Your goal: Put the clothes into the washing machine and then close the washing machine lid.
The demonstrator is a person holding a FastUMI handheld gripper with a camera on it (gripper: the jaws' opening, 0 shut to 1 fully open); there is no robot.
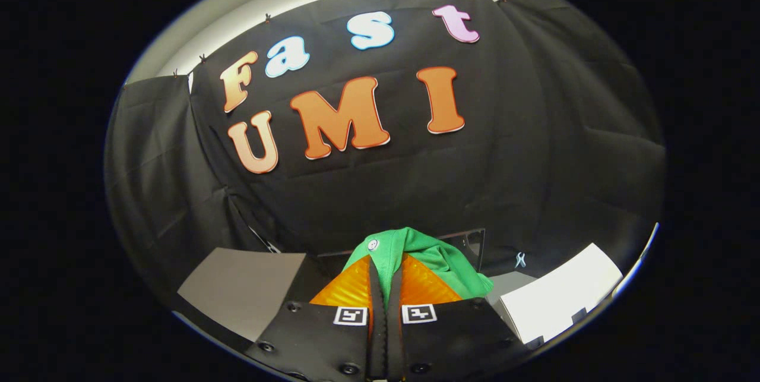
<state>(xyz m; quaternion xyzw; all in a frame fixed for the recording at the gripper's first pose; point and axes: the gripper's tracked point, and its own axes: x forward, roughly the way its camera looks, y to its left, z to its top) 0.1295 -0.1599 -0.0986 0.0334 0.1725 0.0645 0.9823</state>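
Green garment (pixel 415 254) pinched between clenched hand-held gripper (pixel 386 287) fingers — carry step. Next: move over washing machine (pixel 561 296) opening — release.

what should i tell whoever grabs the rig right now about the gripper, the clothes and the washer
Gripper: fingers shut on the green garment, which is lifted and bunched over the fingertips.
Things: a white box-shaped thing sits beyond the fingers to one side, a grey panel to the other; I cannot tell which is the washing machine.
Done: garment picked up.
Left: put it into the machine, release, close the lid.
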